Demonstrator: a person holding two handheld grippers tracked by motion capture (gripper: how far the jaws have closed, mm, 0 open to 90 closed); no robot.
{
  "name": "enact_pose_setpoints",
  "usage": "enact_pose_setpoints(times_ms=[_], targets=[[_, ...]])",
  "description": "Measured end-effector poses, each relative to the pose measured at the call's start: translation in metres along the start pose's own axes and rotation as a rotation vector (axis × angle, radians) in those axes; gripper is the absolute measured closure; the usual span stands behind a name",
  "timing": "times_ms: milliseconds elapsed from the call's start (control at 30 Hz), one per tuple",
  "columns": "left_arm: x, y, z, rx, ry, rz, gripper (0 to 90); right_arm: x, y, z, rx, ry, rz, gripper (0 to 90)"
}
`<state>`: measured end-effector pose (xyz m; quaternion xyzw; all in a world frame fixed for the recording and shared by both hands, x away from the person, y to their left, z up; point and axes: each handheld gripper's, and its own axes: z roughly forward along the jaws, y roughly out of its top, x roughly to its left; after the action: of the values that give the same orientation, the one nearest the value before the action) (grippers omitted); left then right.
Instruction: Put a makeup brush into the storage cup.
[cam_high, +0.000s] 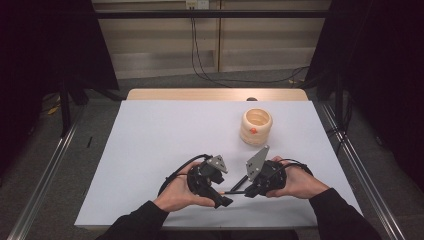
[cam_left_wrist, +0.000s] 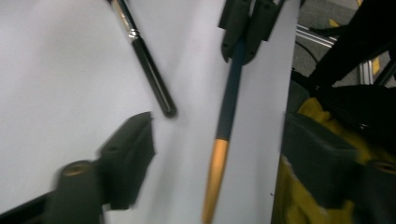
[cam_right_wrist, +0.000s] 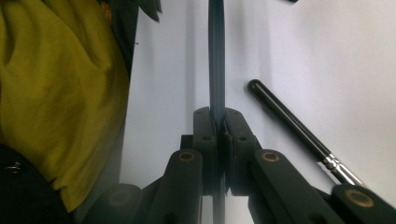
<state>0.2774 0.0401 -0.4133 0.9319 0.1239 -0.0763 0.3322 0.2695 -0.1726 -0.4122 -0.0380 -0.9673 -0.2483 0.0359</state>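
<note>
In the high view we are seeing both hands low in the middle of the frame, over the white tabletop (cam_high: 150, 145). The left tongs (cam_high: 226, 201) and the right tongs (cam_high: 248, 192) are pointing toward each other, and a thin dark brush (cam_high: 235, 191) is bridging the short gap between them. A cream ribbed cup (cam_high: 256, 126) is standing well apart, in the upper right of the tabletop.

In the left gripper view we are looking past the left tongs (cam_left_wrist: 224, 158), which are standing released, their pads spread wide at the lower left and lower right. Between them the brush (cam_left_wrist: 223, 140) is running from the upper middle down to the bottom, dark blue above and orange below, with the right tongs (cam_left_wrist: 245, 28) gripping its upper end. A black brush (cam_left_wrist: 147, 60) is lying in the upper left.

In the right gripper view the right tongs (cam_right_wrist: 219, 140) are clenched on the dark blue brush (cam_right_wrist: 216, 60), which is rising straight up the middle. The black brush (cam_right_wrist: 294, 126) is lying at the right, slanting down.
</note>
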Motion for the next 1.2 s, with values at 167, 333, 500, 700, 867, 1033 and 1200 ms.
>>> enact_pose_setpoints(times_ms=[167,333,500,700,867,1033,1200], targets=[[0.005,-0.001,-0.003,-0.015,0.009,0.001,8.4,-0.001,-0.001,0.0,-0.002,-0.005,0.002,84.9],[0.005,-0.003,-0.009,-0.078,0.042,-0.028,3.3,-0.001,-0.002,0.0,-0.009,-0.003,0.027,84.9],[0.007,-0.009,-0.018,-0.165,0.078,-0.047,3.3,-0.003,-0.005,-0.002,-0.028,-0.013,0.049,84.9],[0.008,-0.016,-0.026,-0.232,0.107,-0.079,3.0,0.0,-0.008,-0.006,-0.026,-0.037,0.068,84.8],[0.003,-0.02,-0.027,-0.286,0.169,-0.06,2.8,0.0,-0.011,-0.006,-0.045,-0.046,0.079,84.9],[0.002,-0.024,-0.03,-0.317,0.183,-0.066,3.6,-0.002,-0.016,-0.01,-0.079,-0.071,0.098,84.8],[0.003,-0.027,-0.034,-0.352,0.209,-0.072,2.7,-0.003,-0.021,-0.013,-0.13,-0.085,0.125,84.8]])
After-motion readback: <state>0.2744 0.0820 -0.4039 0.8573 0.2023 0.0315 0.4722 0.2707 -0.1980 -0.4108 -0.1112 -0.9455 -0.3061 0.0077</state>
